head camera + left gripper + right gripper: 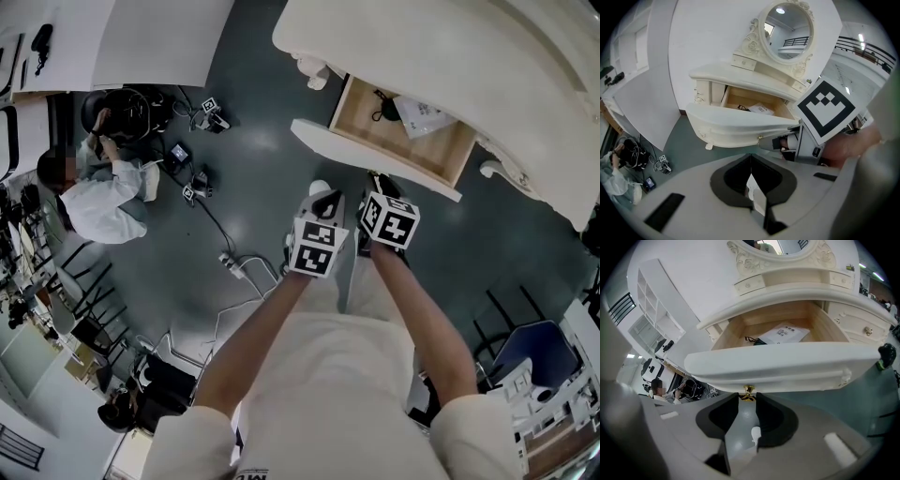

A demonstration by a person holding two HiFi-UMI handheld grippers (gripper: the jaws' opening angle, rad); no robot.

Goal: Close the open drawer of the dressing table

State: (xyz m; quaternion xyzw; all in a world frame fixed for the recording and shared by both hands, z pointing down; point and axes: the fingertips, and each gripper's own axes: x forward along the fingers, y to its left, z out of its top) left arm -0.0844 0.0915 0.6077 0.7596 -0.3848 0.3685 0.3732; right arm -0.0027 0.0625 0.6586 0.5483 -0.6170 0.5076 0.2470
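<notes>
The left forearm [258,333] and right forearm [427,319] are seen in the head view stretched forward and down, side by side, from short pale sleeves. The hands are hidden behind the left cube [317,246] and the right cube [389,220], both faced with black-and-white square markers. The left gripper [751,158] is held closed and empty, its dark pads met in a single seam, short of the drawer front and just beside the right gripper [747,397]. The right gripper's jaws are drawn in narrow on the small brass knob [748,390], which is caught between their tips at the lower edge of the drawer front. The drawer [787,363] is pulled well out of the dressing table [450,56]. Its front is a curved, cream-painted panel with a smooth sheen, and its inside is bare pale wood. A printed sheet [785,332] and a black cord [752,340] are seen lying in it; the print is too small to be read. Carved scrollwork is set round the oval mirror [787,29], whose top is cut off in the right gripper view. The floor [253,169] is dull grey-green.
</notes>
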